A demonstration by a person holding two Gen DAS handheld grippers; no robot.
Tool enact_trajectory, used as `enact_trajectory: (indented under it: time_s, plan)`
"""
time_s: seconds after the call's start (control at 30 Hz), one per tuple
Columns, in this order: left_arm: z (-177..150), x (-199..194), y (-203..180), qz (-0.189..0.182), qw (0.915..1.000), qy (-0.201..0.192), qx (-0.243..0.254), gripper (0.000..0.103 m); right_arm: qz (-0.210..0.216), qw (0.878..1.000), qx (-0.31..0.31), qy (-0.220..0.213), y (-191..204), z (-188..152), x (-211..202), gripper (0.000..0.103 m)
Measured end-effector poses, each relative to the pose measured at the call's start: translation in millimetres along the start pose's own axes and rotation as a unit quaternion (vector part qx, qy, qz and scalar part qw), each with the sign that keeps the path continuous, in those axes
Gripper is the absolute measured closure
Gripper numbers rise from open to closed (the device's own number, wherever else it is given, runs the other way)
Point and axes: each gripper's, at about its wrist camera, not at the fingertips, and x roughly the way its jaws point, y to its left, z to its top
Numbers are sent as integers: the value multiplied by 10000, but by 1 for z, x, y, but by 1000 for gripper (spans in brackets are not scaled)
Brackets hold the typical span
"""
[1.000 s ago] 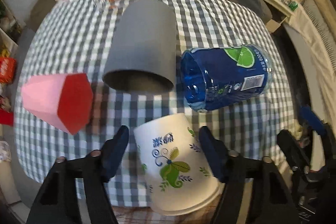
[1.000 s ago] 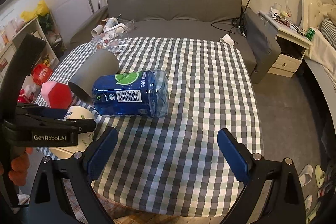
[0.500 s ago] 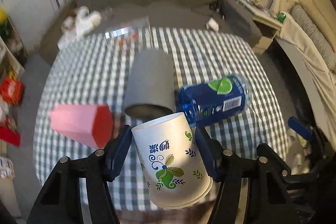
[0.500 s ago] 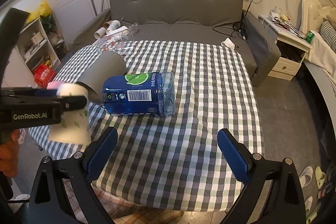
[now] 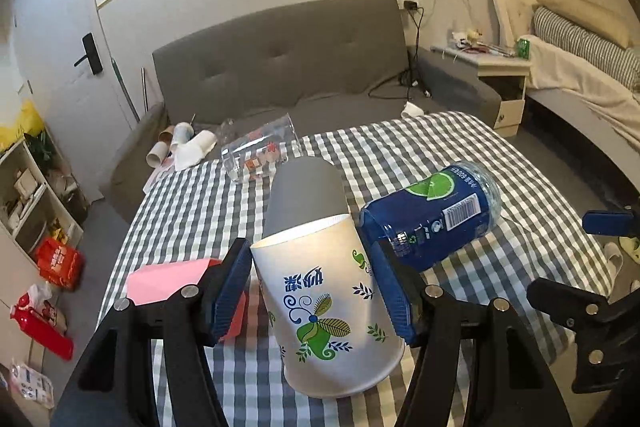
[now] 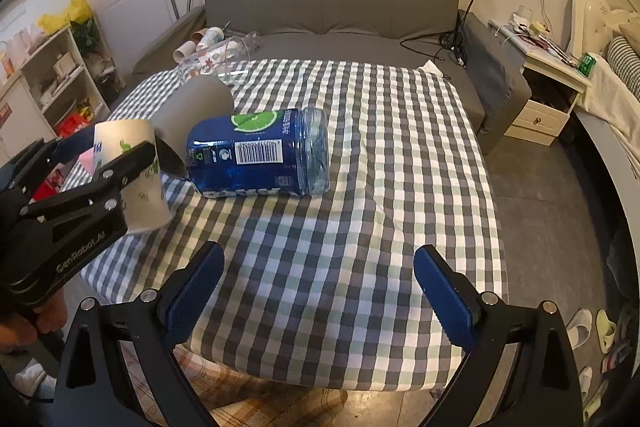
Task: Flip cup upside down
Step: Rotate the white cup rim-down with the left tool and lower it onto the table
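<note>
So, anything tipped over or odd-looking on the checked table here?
Yes. The blue bottle, grey cup and clear glass all lie on their sides. The left claw holds the white paper cup tilted, wide end nearest the camera.

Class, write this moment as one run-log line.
left gripper: shut on paper cup, rim tilted toward camera | right gripper: open, holding nothing | blue bottle: lying on checked table
</note>
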Motion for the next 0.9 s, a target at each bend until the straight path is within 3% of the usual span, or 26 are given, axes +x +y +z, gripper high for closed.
enact_trajectory:
  time_s: [0.43, 0.7, 0.9]
  plan:
    - [-22, -15, 4, -223, 9997, 38, 13, 39, -77, 10000, -59, 17, 7, 2, 0, 7]
    - [-32, -19, -3, -553, 9980, 309, 21, 39, -129, 9999, -82, -49, 10, -1, -10, 7]
    - [-33, -23, -6, -721, 9967, 368, -13, 33, -186, 9998, -68, -69, 11, -6, -18, 7]
